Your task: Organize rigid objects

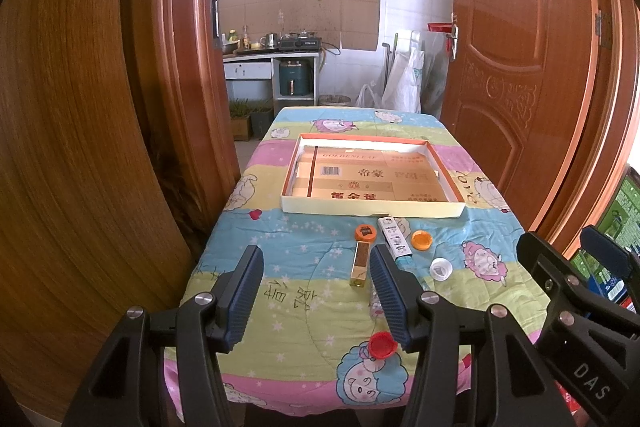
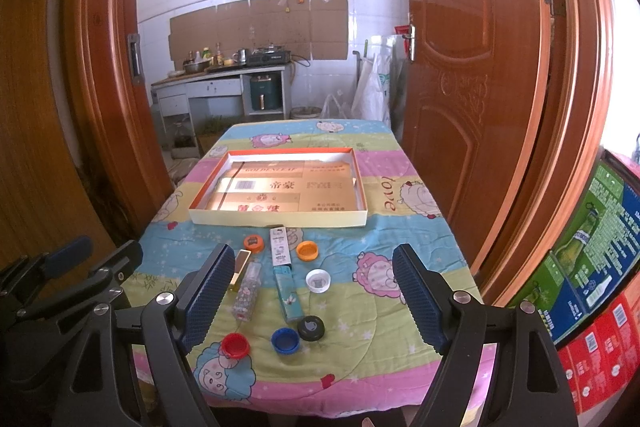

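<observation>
A shallow cardboard box (image 1: 372,213) (image 2: 280,219) with an orange rim lies mid-table. In front of it lie lighters and bottle caps: a white lighter (image 2: 279,245), a blue lighter (image 2: 289,297), a gold lighter (image 1: 360,263) (image 2: 240,267), a clear lighter (image 2: 247,291), and orange (image 2: 307,250), white (image 2: 318,280), red (image 2: 235,345) (image 1: 382,345), blue (image 2: 285,340) and black (image 2: 311,327) caps. My left gripper (image 1: 316,301) is open and empty above the near table end. My right gripper (image 2: 314,301) is open and empty above the caps.
The table (image 2: 420,239) has a cartoon-print quilt on it and stands in a doorway between wooden door panels (image 2: 472,67). Printed cartons (image 2: 592,267) are stacked at the right. A kitchen counter (image 2: 216,75) stands beyond the table.
</observation>
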`<state>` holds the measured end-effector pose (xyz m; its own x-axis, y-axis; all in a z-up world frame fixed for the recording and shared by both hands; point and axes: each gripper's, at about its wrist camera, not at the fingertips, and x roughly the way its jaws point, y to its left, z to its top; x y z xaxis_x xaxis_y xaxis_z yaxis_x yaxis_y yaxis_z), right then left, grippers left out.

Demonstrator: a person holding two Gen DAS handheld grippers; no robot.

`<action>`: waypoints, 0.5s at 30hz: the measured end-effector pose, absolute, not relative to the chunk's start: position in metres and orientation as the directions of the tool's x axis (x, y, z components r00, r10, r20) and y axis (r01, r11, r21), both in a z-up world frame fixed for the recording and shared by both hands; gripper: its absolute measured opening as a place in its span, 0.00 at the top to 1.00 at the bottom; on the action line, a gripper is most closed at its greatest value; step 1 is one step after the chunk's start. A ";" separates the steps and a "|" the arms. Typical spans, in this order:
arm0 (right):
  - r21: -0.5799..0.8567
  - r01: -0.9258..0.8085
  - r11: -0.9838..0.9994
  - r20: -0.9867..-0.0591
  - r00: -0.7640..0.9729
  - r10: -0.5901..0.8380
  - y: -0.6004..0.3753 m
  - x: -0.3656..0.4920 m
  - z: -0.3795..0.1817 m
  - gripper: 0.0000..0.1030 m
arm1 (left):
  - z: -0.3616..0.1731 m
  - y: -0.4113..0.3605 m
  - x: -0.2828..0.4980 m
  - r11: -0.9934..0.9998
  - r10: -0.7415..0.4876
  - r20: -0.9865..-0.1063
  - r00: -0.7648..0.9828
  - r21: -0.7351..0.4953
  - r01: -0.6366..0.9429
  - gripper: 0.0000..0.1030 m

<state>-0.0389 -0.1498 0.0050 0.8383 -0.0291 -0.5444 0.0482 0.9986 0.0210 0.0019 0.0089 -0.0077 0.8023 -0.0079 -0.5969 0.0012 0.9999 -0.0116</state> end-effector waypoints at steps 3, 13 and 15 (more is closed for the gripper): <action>0.025 0.047 0.999 -0.542 0.840 -0.026 -0.150 -0.039 0.005 0.20 | -0.010 0.013 0.001 1.000 -0.005 -0.596 0.803 -0.014 -0.004 0.46; 0.029 0.069 0.997 -0.548 0.835 -0.042 -0.161 -0.036 -0.005 0.20 | -0.010 0.036 0.006 0.998 0.037 -0.588 0.808 -0.025 -0.064 0.46; 0.028 0.066 0.997 -0.553 0.832 -0.039 -0.163 -0.035 -0.010 0.20 | -0.014 0.037 0.008 0.998 0.030 -0.594 0.804 -0.022 -0.053 0.46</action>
<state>-0.0348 -0.1633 -0.0099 0.8322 -0.0391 -0.5531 0.0658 0.9974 0.0284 0.0078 0.0368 -0.0139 0.8042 0.0297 -0.5936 -0.0529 0.9984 -0.0218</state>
